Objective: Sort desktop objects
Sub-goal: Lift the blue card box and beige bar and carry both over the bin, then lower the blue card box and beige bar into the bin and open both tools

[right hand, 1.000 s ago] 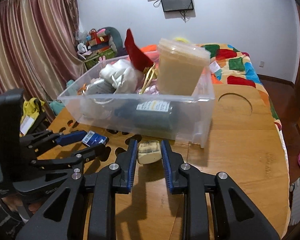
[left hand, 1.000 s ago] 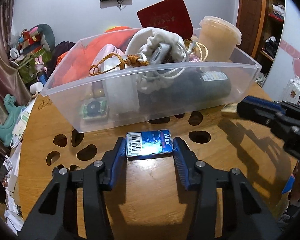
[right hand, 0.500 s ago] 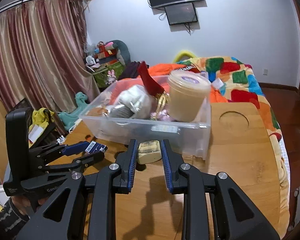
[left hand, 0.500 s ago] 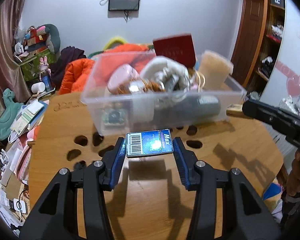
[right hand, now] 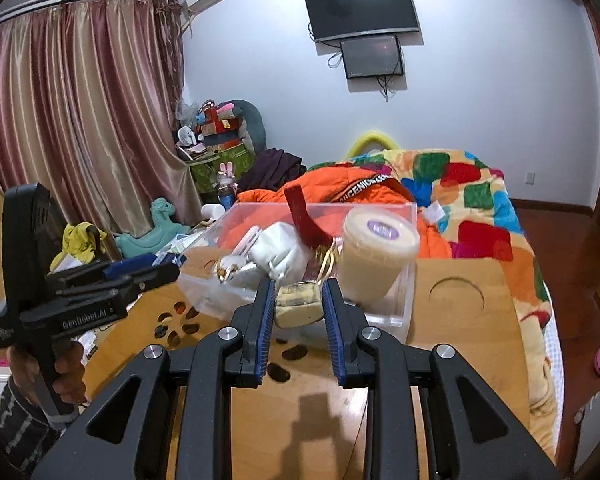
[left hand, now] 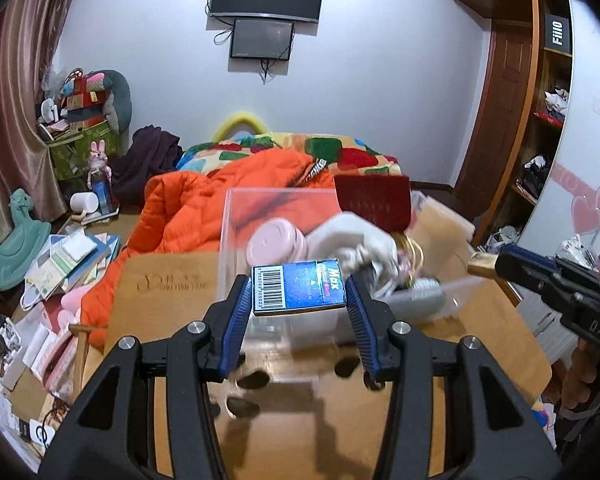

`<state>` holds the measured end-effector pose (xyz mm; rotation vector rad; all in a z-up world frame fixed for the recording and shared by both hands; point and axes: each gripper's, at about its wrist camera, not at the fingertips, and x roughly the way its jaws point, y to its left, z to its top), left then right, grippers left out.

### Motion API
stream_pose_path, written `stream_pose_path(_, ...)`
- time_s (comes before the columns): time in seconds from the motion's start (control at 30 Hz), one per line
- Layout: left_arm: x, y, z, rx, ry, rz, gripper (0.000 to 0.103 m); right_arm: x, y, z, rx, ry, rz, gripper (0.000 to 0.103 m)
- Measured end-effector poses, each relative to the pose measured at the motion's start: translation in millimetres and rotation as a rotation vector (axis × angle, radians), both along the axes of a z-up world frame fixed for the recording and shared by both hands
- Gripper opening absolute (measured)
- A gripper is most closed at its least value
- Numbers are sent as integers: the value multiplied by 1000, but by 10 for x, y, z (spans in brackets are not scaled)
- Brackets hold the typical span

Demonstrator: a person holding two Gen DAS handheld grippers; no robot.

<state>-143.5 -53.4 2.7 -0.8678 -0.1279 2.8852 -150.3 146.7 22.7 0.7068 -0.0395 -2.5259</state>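
My left gripper is shut on a blue box marked Max with a barcode, held in the air just before the clear plastic bin. My right gripper is shut on a small cream-coloured block, also lifted, close to the bin's near wall. The bin holds a beige lidded tub, a red booklet, a white cloth bundle, a pink round case and cords. The right gripper shows at the right edge of the left wrist view, the left gripper at the left of the right wrist view.
The bin stands on a wooden table with cut-out holes. Behind it lie an orange jacket and a patchwork blanket. Books and toys litter the floor at the left. A hand grips the left tool.
Both grippers have risen off the table with their objects. The bin now sits lower and farther in both views, and its contents show from above.
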Motion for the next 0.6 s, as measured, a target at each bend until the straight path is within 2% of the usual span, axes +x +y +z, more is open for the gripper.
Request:
stream_pose_path(0.3, -474, -4, -37, -4, -31, -2, 47, -361, -176, -122, 40, -28, 13, 22)
stream_pose_path(0.6, -678, 79, -216, -1, -93, -32, 48, -481, -336, -221, 119, -10, 5, 22)
